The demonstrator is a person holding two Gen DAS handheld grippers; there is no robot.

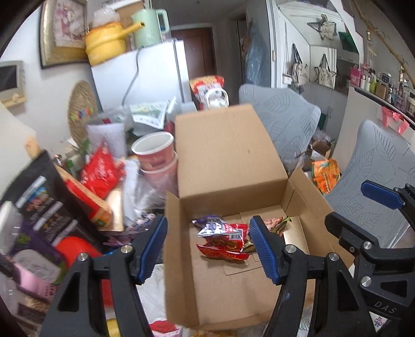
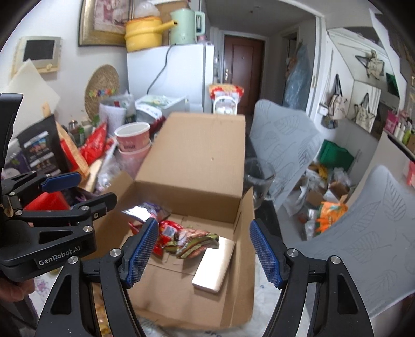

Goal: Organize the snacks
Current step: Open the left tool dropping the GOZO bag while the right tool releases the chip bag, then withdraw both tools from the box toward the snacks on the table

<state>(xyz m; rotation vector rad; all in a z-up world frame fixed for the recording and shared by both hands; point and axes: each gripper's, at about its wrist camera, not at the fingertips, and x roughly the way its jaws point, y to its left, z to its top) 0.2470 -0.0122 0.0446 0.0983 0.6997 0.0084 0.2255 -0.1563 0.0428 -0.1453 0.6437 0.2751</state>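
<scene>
The left gripper (image 1: 207, 248) hangs over the near half of an open cardboard box (image 1: 228, 160), its blue-padded jaws spread with nothing pinched between them; the snacks seen through the gap lie below on the box floor. The right gripper (image 2: 203, 252) is beside it over the same box, jaws likewise spread and empty. Each gripper shows at the edge of the other's view, side by side, apart.

Inside the box, toward its back, lies a small heap of snacks: a red packet (image 1: 223, 246) with a silver-and-purple packet (image 1: 211, 225) on top of it, and to their right a green-and-brown wrapper (image 2: 197, 239). A flat gold-coloured box (image 2: 214, 267) lies against the right wall. The rest of the box floor is bare cardboard, and the tall back flap stands upright.

Left of the box the table is crowded: two stacked pink cups (image 1: 155, 153), a red bag (image 1: 99, 171), a black pouch (image 1: 39, 197) standing tilted. To the right stand grey leaf-patterned chair backs (image 1: 285, 121), with an orange bag (image 1: 325, 176) low between them. Behind stands a white fridge (image 1: 145, 75) carrying a yellow pot (image 1: 106, 44) and a green kettle (image 1: 150, 23)
</scene>
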